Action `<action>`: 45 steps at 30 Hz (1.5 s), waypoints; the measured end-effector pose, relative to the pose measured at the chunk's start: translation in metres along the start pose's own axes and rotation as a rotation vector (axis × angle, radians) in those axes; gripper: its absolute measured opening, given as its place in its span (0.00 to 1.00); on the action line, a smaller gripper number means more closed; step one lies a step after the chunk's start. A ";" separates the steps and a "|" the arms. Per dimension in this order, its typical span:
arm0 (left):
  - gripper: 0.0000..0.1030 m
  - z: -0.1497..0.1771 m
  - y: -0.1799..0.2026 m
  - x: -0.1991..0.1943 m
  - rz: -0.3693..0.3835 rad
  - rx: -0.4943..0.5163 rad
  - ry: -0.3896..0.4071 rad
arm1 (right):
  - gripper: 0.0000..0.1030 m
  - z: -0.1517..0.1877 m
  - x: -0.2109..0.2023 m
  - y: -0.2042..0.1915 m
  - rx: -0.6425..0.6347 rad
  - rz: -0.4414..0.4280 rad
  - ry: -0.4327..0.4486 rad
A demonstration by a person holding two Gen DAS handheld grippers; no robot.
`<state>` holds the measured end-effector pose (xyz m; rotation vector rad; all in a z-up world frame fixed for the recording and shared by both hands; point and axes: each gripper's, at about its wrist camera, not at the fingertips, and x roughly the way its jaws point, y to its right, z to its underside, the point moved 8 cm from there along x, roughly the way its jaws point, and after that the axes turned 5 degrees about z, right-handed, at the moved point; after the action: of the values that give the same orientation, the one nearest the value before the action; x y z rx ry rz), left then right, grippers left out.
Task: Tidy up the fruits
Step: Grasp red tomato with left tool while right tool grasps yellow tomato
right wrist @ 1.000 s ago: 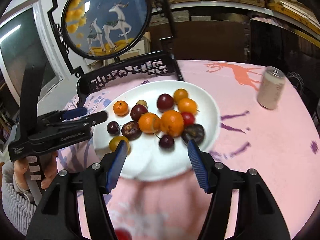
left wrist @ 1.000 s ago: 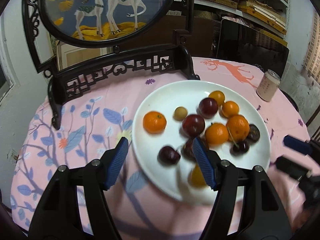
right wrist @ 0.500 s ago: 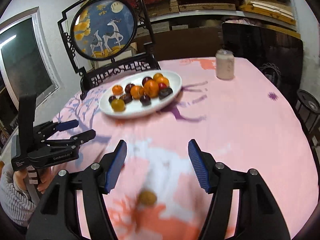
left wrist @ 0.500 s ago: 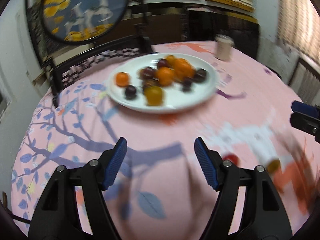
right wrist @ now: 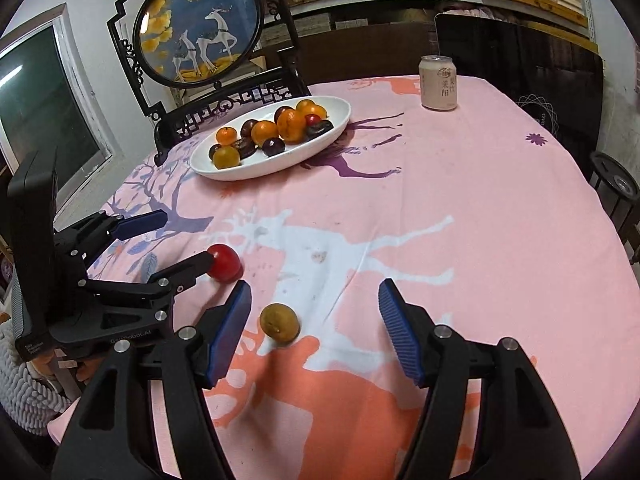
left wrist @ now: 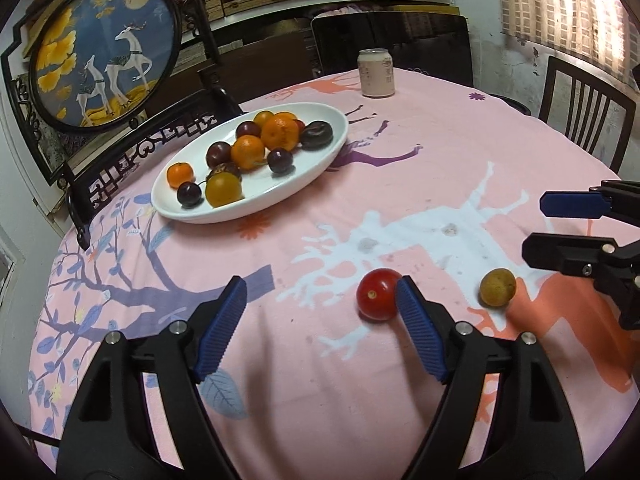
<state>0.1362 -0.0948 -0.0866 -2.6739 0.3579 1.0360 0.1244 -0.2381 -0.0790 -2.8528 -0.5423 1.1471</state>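
Observation:
A white oval plate (left wrist: 192,216) (right wrist: 320,148) holds several oranges and dark plums at the far left of the pink table. A red round fruit (left wrist: 377,294) (right wrist: 224,263) lies loose on the cloth, touching the inner side of my left gripper's right fingertip. A small yellow-brown fruit (left wrist: 497,287) (right wrist: 279,323) lies to its right, just ahead of my right gripper's left finger. My left gripper (left wrist: 320,312) (right wrist: 176,236) is open and empty. My right gripper (right wrist: 314,312) (left wrist: 560,224) is open and empty.
A pale drink can (left wrist: 376,73) (right wrist: 438,83) stands at the far side. A black carved stand with a round deer painting (left wrist: 104,52) (right wrist: 200,28) is behind the plate. Dark chairs (left wrist: 584,112) ring the table's far and right edges.
Both grippers have pulled back from the plate toward the near side of the table. The red fruit and the yellow-brown fruit now lie close in front of them.

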 end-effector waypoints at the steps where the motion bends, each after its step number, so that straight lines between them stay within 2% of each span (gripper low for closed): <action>1: 0.77 0.000 0.002 0.000 0.003 0.005 0.000 | 0.64 0.000 0.000 0.000 -0.001 0.000 0.001; 8: 0.77 0.000 0.010 0.002 0.012 0.032 0.008 | 0.64 0.000 0.000 0.000 0.003 -0.005 -0.002; 16: 0.74 0.004 0.029 0.005 0.069 0.094 -0.003 | 0.64 0.005 0.003 -0.003 -0.013 -0.007 -0.025; 19: 0.65 0.007 0.038 0.009 0.114 0.117 -0.022 | 0.64 0.005 0.004 -0.002 -0.010 -0.007 -0.027; 21: 0.47 0.008 0.041 0.013 0.150 0.117 -0.041 | 0.64 0.006 0.005 -0.002 -0.010 -0.005 -0.030; 23: 0.35 0.010 0.043 0.015 0.165 0.112 -0.056 | 0.64 0.006 0.005 -0.002 -0.010 -0.005 -0.031; 28: 0.32 0.011 0.042 0.015 0.172 0.098 -0.059 | 0.64 0.007 0.006 -0.001 -0.009 -0.004 -0.036; 34: 0.32 0.008 0.021 0.014 0.102 0.053 -0.055 | 0.64 0.008 0.006 -0.003 -0.013 -0.008 -0.039; 38: 0.31 0.008 -0.014 0.012 0.000 -0.018 -0.057 | 0.64 0.012 0.008 -0.009 -0.035 -0.018 -0.051; 45: 0.31 0.022 -0.057 0.012 -0.040 -0.135 -0.105 | 0.63 0.021 0.013 -0.021 -0.086 -0.026 -0.077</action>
<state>0.1490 -0.0355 -0.1024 -2.7172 0.2198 1.2232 0.1124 -0.2163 -0.1005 -2.8730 -0.6451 1.2639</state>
